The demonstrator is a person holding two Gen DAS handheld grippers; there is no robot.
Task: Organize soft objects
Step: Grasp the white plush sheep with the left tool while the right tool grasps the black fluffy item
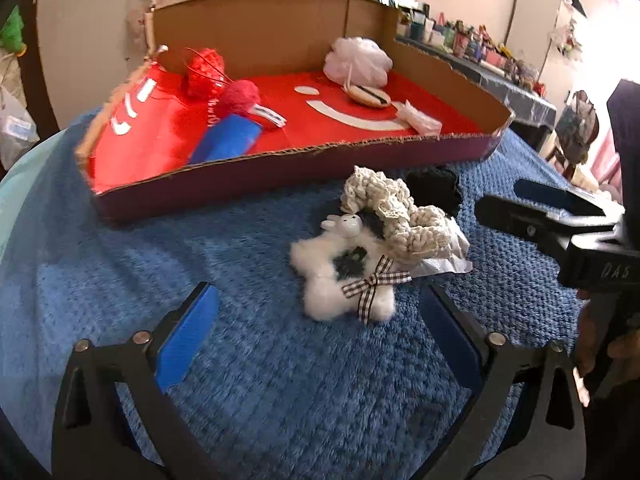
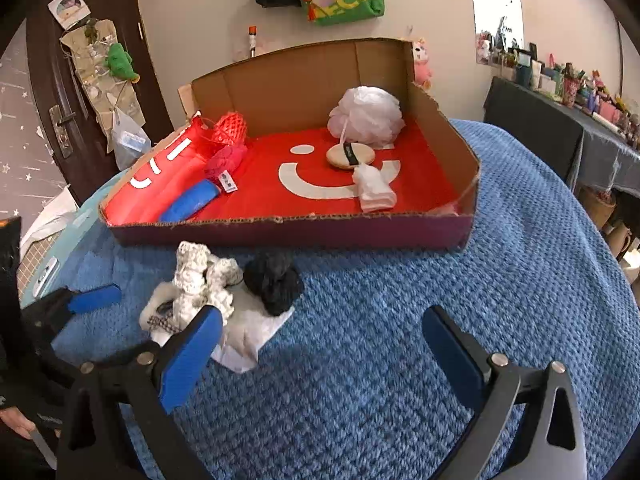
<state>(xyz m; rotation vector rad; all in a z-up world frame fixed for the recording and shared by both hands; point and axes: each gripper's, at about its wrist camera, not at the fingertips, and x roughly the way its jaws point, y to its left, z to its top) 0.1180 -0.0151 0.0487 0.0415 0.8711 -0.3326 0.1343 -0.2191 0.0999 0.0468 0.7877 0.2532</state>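
Note:
A pile of soft things lies on the blue blanket (image 1: 248, 360) in front of the cardboard box (image 1: 280, 168): a white fluffy star toy with a checked bow (image 1: 344, 280), a cream crochet piece (image 1: 400, 212), a black knit piece (image 2: 274, 280) and a white wipe (image 2: 248, 332). My left gripper (image 1: 316, 320) is open, its fingers on either side of the fluffy toy and just short of it. My right gripper (image 2: 320, 340) is open and empty, to the right of the pile; it also shows in the left wrist view (image 1: 552, 208).
The box (image 2: 288, 232) has a red lining and holds a white bath pouf (image 2: 366, 116), a round pad (image 2: 350, 156), a folded white cloth (image 2: 374, 190), red and pink yarn (image 2: 226, 156) and a blue roll (image 2: 192, 202). A cluttered dark table (image 2: 560, 136) stands at the right.

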